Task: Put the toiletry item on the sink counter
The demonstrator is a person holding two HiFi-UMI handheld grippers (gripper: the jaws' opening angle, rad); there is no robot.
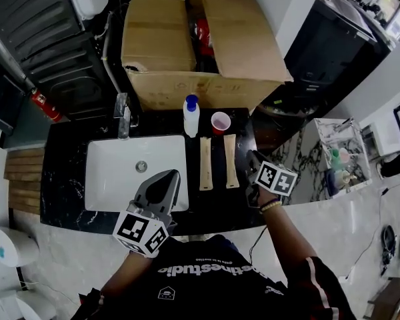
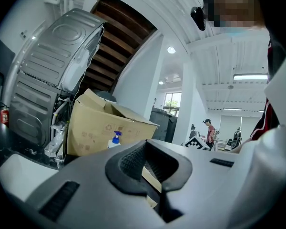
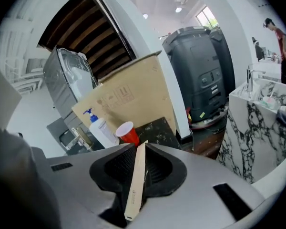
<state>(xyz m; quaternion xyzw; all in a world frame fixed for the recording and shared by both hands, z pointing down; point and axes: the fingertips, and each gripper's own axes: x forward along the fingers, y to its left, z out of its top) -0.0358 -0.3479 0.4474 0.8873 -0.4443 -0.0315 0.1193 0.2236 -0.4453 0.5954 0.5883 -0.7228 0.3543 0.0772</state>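
One slim pack (image 3: 135, 185) is clamped in my right tongs (image 1: 253, 162), above the counter (image 1: 67, 152) at three o'clock of the basin (image 1: 113, 179). My left tongs (image 1: 165, 179) are together, empty. With so thin a grip, the pack may twist and knock the red cup (image 1: 220, 122) at twelve o'clock.

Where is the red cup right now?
In the head view the red cup stands on the black counter right of the sink, beside the blue-capped pump bottle, in front of the cardboard box.
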